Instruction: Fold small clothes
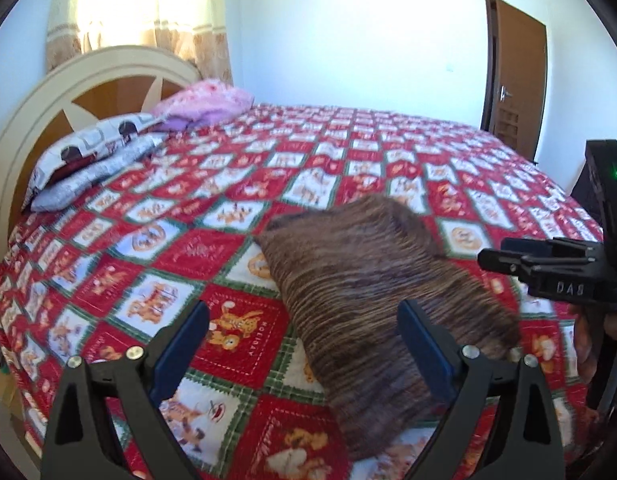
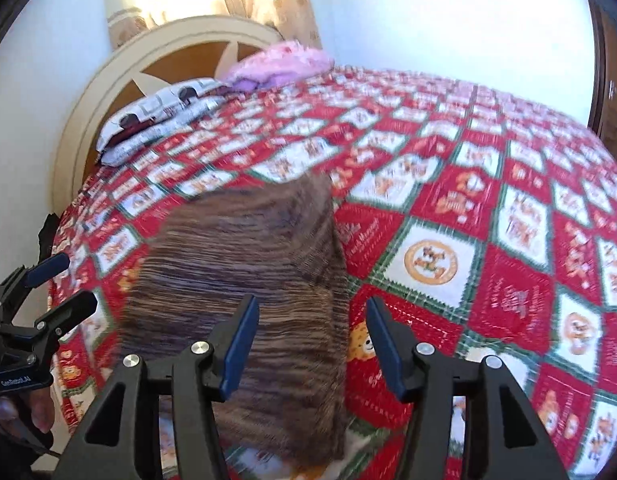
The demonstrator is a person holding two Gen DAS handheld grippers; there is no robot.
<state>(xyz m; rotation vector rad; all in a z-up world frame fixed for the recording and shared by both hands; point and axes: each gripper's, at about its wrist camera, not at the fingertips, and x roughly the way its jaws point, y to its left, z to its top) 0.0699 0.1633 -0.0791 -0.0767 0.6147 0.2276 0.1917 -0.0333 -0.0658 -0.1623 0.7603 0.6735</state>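
Evidently folded, the brown striped garment (image 1: 372,280) lies flat on the near part of the quilted bed (image 1: 228,184), left tongs (image 1: 304,344) and right tongs (image 2: 308,344) spread, gripping nothing.

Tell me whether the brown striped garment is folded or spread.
Folded: the brown striped garment lies as a compact block on the quilt, no sleeves showing.

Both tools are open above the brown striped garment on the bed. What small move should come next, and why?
Probably lower the right tool onto the near right edge of the brown striped garment and pinch it. Both it and the left tool are open and hold nothing, and the garment lies loose on the quilt.
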